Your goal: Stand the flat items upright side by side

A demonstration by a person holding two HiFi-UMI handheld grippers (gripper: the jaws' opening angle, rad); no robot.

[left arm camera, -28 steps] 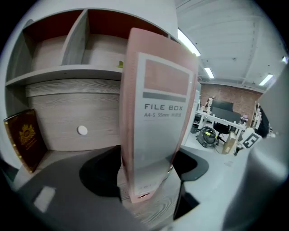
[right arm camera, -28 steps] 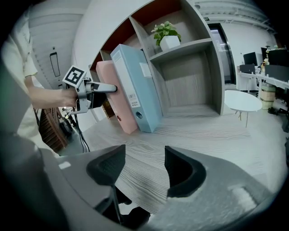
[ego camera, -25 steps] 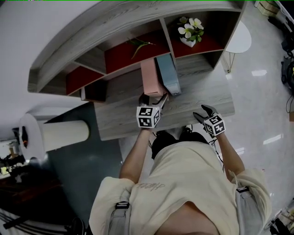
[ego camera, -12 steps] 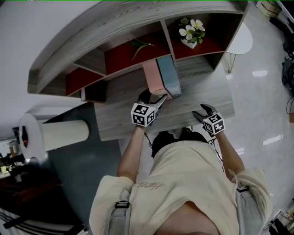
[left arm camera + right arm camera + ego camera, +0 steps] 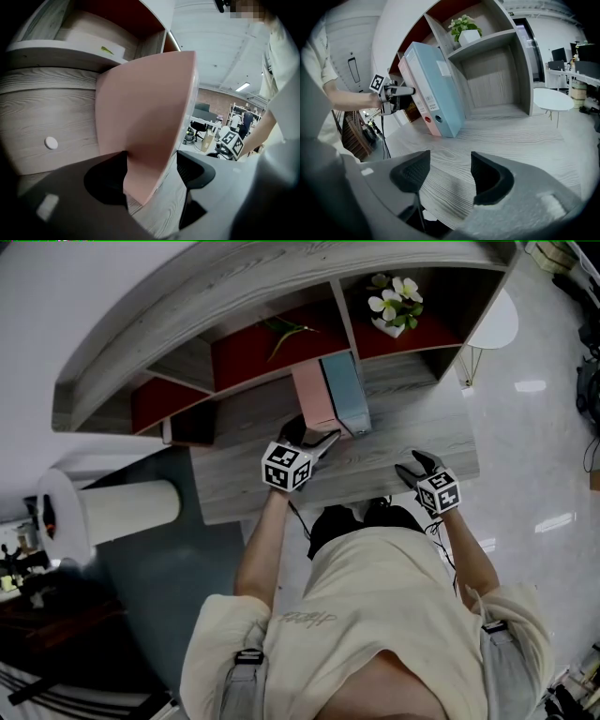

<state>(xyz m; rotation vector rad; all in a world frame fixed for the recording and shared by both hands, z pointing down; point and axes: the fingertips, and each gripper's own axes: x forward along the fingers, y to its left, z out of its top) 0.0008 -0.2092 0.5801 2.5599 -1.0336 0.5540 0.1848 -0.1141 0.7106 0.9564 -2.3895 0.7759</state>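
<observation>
A pink binder (image 5: 314, 399) and a light blue binder (image 5: 344, 393) stand upright side by side on the grey wooden desk (image 5: 412, 427), their far ends under the shelf. My left gripper (image 5: 312, 436) is at the pink binder's near end. In the left gripper view the pink binder (image 5: 145, 122) has its lower corner between the jaws; the left jaw is against it and bare desk shows before the right jaw. My right gripper (image 5: 413, 465) hovers open over the desk's right part, with nothing between its jaws (image 5: 447, 168). It faces the blue binder (image 5: 436, 89).
A shelf unit rises behind the desk; a pot of white flowers (image 5: 392, 304) stands in its right compartment. A round white side table (image 5: 492, 320) is beyond the desk's right end. A white cylinder (image 5: 131, 512) lies left of the desk. The person stands at the front edge.
My left gripper has shifted left and slightly toward the shelf at the pink binder's end. The binders and the right gripper have stayed put.
</observation>
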